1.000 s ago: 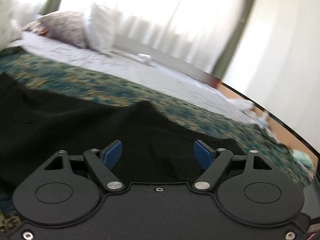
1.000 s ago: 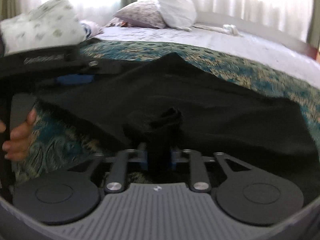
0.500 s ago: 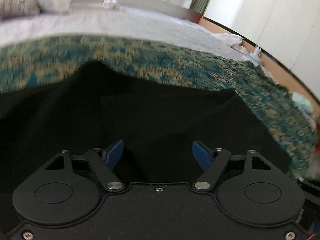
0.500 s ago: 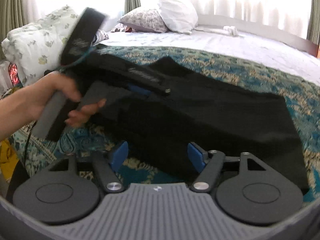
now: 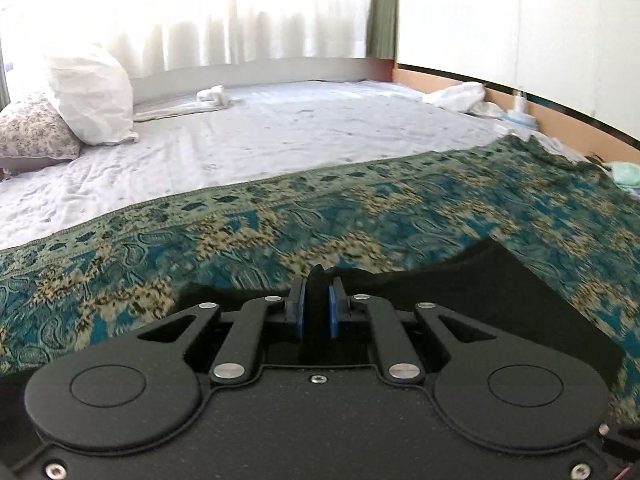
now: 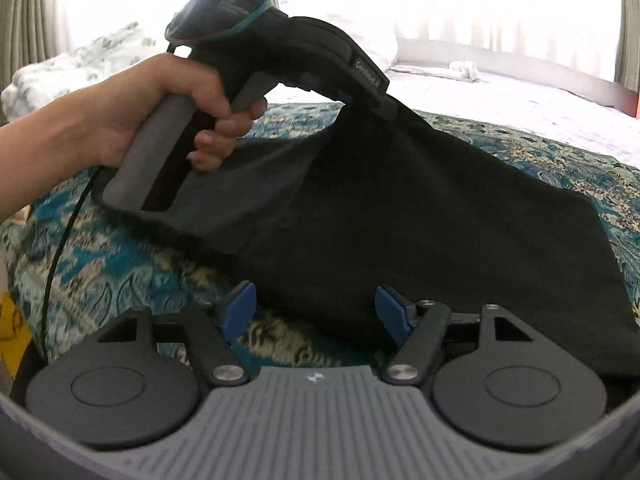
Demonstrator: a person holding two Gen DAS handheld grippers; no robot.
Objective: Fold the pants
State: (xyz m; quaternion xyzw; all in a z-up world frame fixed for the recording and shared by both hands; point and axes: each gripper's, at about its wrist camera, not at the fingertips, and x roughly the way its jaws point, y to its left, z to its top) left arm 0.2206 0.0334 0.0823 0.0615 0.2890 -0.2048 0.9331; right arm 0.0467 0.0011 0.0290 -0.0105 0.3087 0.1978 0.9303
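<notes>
Pinching black pants [image 5: 500,292] (grip half-hidden), left claw [image 5: 317,304]; right claw [image 6: 316,312] apart.

Sunlit curtained window [image 5: 224,12] behind bed [image 5: 280,136]

"DAS" on the left gripper [image 6: 362,98] housing; smaller lettering there perhaps unreadable.

open bedspread [image 5: 360,216] ahead, pillows [image 5: 90,96] far-left
</notes>
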